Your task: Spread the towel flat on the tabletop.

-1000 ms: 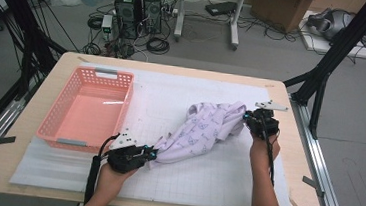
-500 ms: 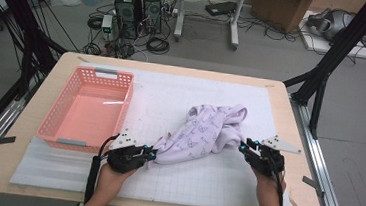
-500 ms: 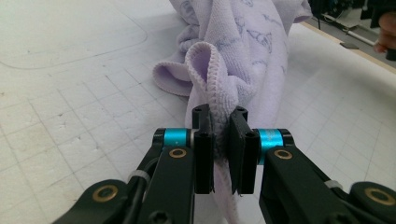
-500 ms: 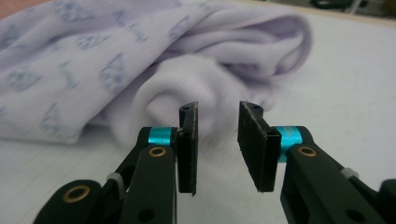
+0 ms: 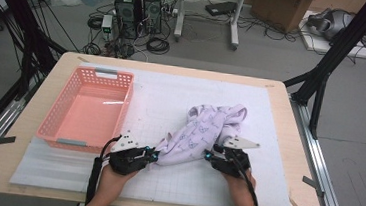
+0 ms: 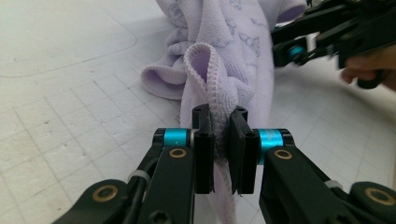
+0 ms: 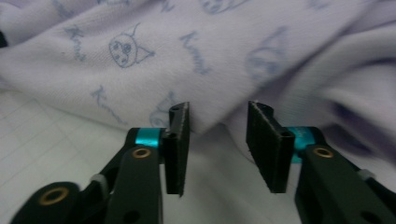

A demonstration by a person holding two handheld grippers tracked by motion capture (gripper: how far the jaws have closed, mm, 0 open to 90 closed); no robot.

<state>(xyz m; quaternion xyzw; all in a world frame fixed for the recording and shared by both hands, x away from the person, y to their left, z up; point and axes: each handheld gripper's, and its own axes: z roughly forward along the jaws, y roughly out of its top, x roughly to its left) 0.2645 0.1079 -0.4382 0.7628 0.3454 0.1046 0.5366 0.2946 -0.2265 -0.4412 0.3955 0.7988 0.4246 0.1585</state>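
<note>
Holding one corner of the lilac cloth [image 5: 202, 135] in my left gripper [image 6: 220, 140], I count the first grasp as done: its jaws are pinched tight on a hemmed fold of the fabric, which rises between the pads in the left gripper view. The cloth itself lies bunched on the white gridded mat [image 5: 181, 98], roughly mid-table, stretching from my left gripper [image 5: 152, 155] up and away toward the far right, well apart from the pink basket [image 5: 88, 110], which sits on the left side of the mat with nothing inside.

My right gripper [image 7: 217, 140] is the unfinished half. Its jaws have just been opening and now stand about half wide, right at the near edge of the cloth with nothing yet between them (the printed cat faces are crisp, so I am close). In the high view it sits at the cloth's lower right edge [image 5: 209, 155].

What is left, as I judge it: push the right jaws onto an edge, close them, then lift and spread or fold the cloth, and probably carry it to the basket.
</note>
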